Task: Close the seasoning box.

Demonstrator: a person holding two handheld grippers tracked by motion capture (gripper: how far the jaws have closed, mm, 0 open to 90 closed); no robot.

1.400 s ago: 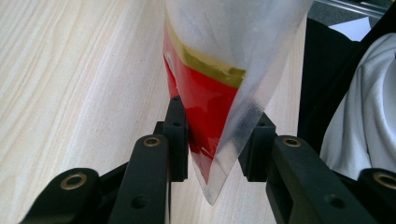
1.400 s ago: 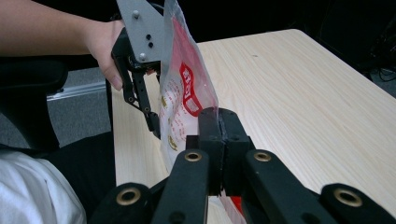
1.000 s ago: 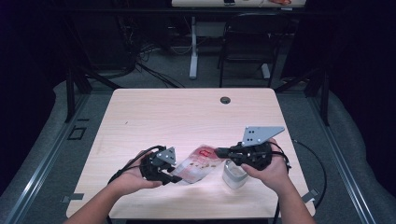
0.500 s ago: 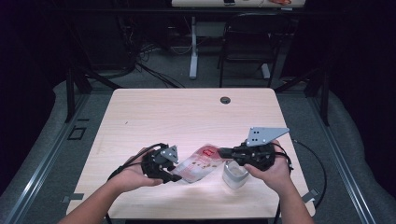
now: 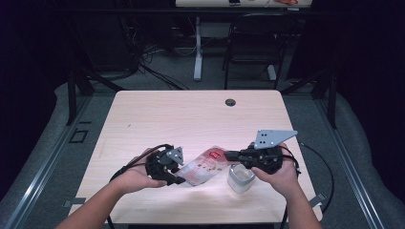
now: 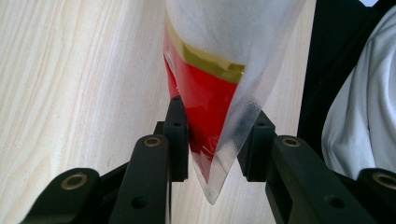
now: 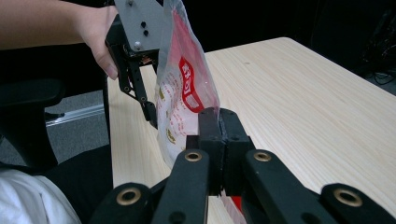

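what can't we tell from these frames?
- Print on the bag: too small in the high view, creased in the right gripper view.
- Bag's top: cut off by the upper edge in the left gripper view.
- Whether the left gripper pinches the bag corner: the film covers the right-hand pad.
- Contents of the clear container: too small, and the right gripper overlaps it in the high view.
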